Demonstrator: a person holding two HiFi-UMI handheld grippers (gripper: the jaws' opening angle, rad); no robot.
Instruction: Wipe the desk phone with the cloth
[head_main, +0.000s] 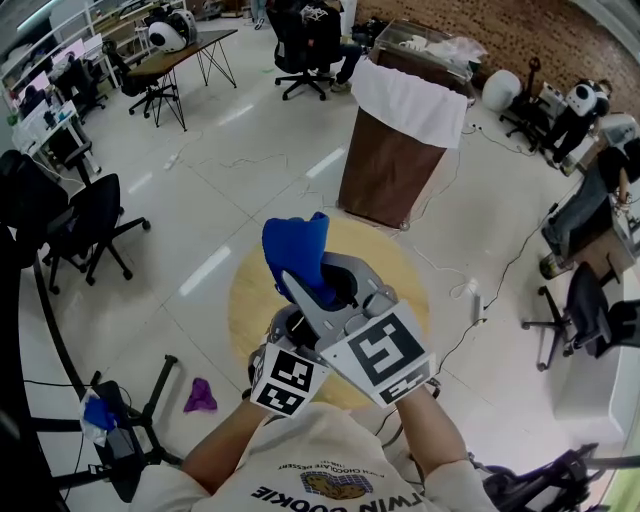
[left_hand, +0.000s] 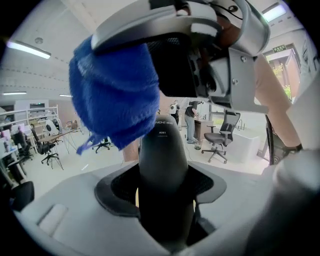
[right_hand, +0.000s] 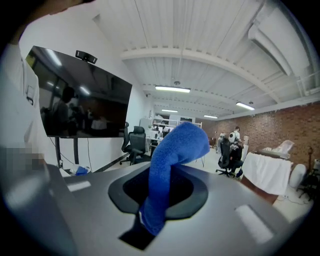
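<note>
My right gripper (head_main: 318, 285) is shut on a blue cloth (head_main: 297, 253), which sticks up out of its jaws and folds over at the top (right_hand: 175, 145). A black phone handset (left_hand: 165, 170) stands upright between the pads of my left gripper (left_hand: 164, 192), which grip it. The right gripper (left_hand: 200, 55) hangs just above the handset's top end, with the cloth (left_hand: 112, 95) bunched to its upper left, close over the handset. In the head view both grippers are held close together in front of my chest. The phone's base is in no view.
A round yellow tabletop (head_main: 250, 300) lies below the grippers. A brown bin with a white liner (head_main: 405, 130) stands beyond it. Office chairs (head_main: 95, 225) stand to the left, and a purple rag (head_main: 200, 397) lies on the floor. A cable and power strip (head_main: 475, 300) run at the right.
</note>
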